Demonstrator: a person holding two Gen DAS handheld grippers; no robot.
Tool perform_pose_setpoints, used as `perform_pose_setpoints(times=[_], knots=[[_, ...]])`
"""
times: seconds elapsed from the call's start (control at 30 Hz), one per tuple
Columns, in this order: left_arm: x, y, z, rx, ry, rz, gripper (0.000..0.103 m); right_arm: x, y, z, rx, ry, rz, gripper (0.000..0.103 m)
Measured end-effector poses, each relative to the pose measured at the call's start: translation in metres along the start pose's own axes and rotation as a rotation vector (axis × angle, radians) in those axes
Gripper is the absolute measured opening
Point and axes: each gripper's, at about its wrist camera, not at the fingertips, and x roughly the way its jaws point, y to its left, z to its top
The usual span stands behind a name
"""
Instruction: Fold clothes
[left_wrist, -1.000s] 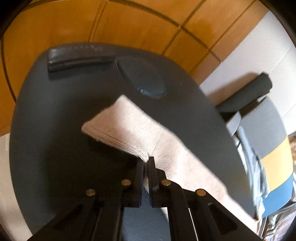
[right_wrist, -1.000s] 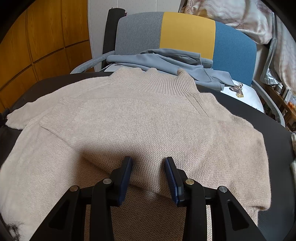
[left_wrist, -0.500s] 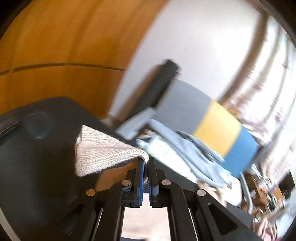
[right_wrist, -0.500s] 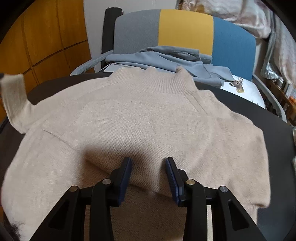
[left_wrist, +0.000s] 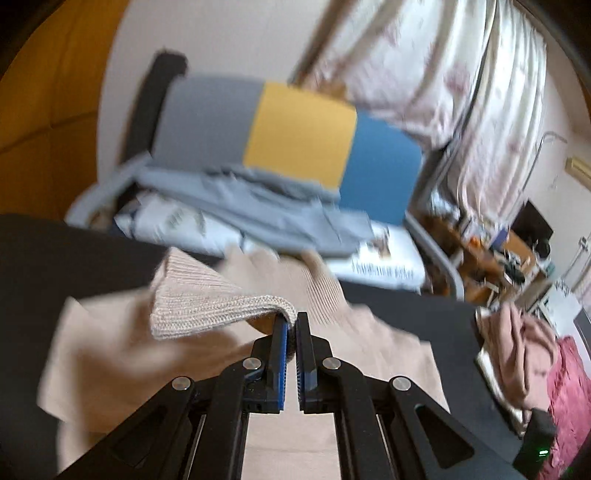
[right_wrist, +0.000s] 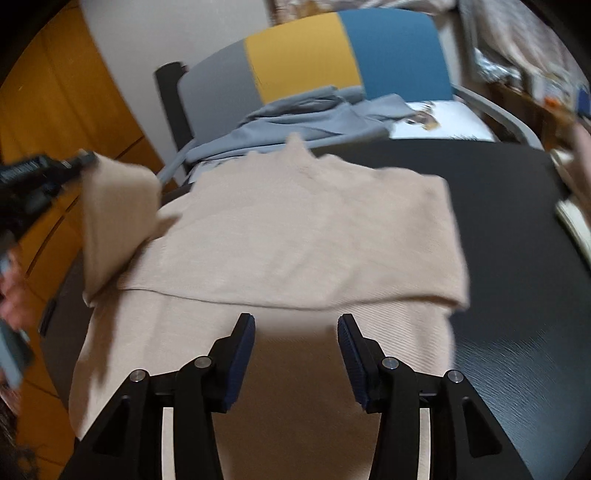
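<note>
A beige knit sweater (right_wrist: 306, 229) lies spread on a dark round table (right_wrist: 509, 236), collar toward the far side. My left gripper (left_wrist: 291, 321) is shut on the ribbed cuff of the sweater's sleeve (left_wrist: 218, 306) and holds it lifted above the sweater body (left_wrist: 332, 369). In the right wrist view the left gripper (right_wrist: 79, 162) shows at the left edge with the raised sleeve (right_wrist: 114, 218) hanging from it. My right gripper (right_wrist: 295, 325) is open and empty, low over the sweater's near half.
A chair with a grey, yellow and blue back (right_wrist: 314, 55) stands behind the table, with grey clothes (right_wrist: 314, 118) draped on its seat. Orange wooden panels (right_wrist: 62, 96) line the left. Pink cloth (left_wrist: 532, 354) lies at the table's right.
My left gripper has lifted the sleeve cuff off the table and swung it over the sweater body. My right gripper has drawn back toward the near hem and stays open.
</note>
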Motion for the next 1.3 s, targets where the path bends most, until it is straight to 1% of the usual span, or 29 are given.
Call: perform_pose_setpoints(times=[0.1, 0.2, 0.33, 0.43, 0.5, 0.6, 0.63, 0.67, 0.7, 0.77, 0.8, 0.83, 0.9, 0.97, 1.0, 1.03, 1.07, 1.1, 1.17, 1.23, 1.3], knots=[[0.033, -0.020, -0.024, 0.047, 0.062, 0.026, 0.003, -0.006, -0.018, -0.003, 0.040, 0.003, -0.014, 0.049], [0.048, -0.031, -0.050, 0.067, 0.108, 0.031, 0.003, -0.006, -0.026, -0.008, 0.062, 0.015, -0.020, 0.049], [0.056, -0.048, -0.068, 0.102, 0.118, 0.020, 0.003, -0.002, -0.030, -0.009, 0.085, 0.027, -0.013, 0.049], [0.060, -0.060, -0.072, 0.129, 0.115, 0.007, 0.003, 0.001, -0.026, -0.009, 0.083, 0.030, -0.008, 0.049], [0.070, -0.065, -0.074, 0.139, 0.157, -0.015, 0.005, 0.002, -0.023, -0.009, 0.074, 0.030, -0.009, 0.049], [0.084, -0.062, -0.083, 0.160, 0.255, -0.014, 0.006, 0.003, -0.023, -0.008, 0.083, 0.037, -0.004, 0.050], [0.080, -0.055, -0.086, 0.155, 0.266, -0.036, 0.007, 0.002, -0.024, -0.007, 0.089, 0.038, 0.001, 0.051], [0.076, -0.047, -0.090, 0.149, 0.276, -0.057, 0.010, 0.002, -0.025, -0.006, 0.095, 0.039, 0.006, 0.055], [0.069, -0.034, -0.091, 0.131, 0.281, -0.077, 0.014, 0.002, -0.026, -0.004, 0.100, 0.039, 0.010, 0.061], [0.048, 0.000, -0.093, 0.048, 0.260, -0.123, 0.016, -0.001, -0.026, 0.001, 0.104, 0.026, 0.019, 0.066], [0.038, 0.016, -0.094, 0.007, 0.248, -0.145, 0.017, -0.002, -0.025, 0.004, 0.103, 0.019, 0.023, 0.066], [0.030, 0.035, -0.094, -0.027, 0.227, -0.143, 0.017, -0.002, -0.022, 0.009, 0.095, 0.011, 0.029, 0.066], [0.013, 0.071, -0.096, -0.075, 0.182, -0.091, 0.018, 0.002, -0.013, 0.020, 0.069, -0.001, 0.036, 0.068], [0.007, 0.101, -0.100, -0.092, 0.170, -0.011, 0.018, 0.008, -0.001, 0.032, 0.035, -0.007, 0.036, 0.070], [0.007, 0.117, -0.102, -0.110, 0.180, 0.030, 0.018, 0.011, 0.004, 0.037, 0.017, -0.008, 0.033, 0.076], [0.008, 0.133, -0.104, -0.128, 0.189, 0.071, 0.018, 0.019, 0.012, 0.044, -0.012, -0.001, 0.015, 0.078], [0.009, 0.150, -0.105, -0.157, 0.194, 0.110, 0.018, 0.026, 0.017, 0.049, -0.031, 0.009, -0.006, 0.079], [0.009, 0.161, -0.104, -0.179, 0.190, 0.126, 0.018, 0.033, 0.021, 0.054, -0.046, 0.019, -0.026, 0.079], [0.005, 0.180, -0.103, -0.218, 0.170, 0.132, 0.018, 0.047, 0.021, 0.061, -0.019, 0.052, -0.052, 0.079], [0.002, 0.194, -0.101, -0.243, 0.149, 0.142, 0.018, 0.055, 0.014, 0.064, 0.060, 0.074, -0.058, 0.079], [-0.002, 0.206, -0.100, -0.263, 0.124, 0.154, 0.018, 0.060, 0.001, 0.067, 0.165, 0.075, -0.029, 0.079]])
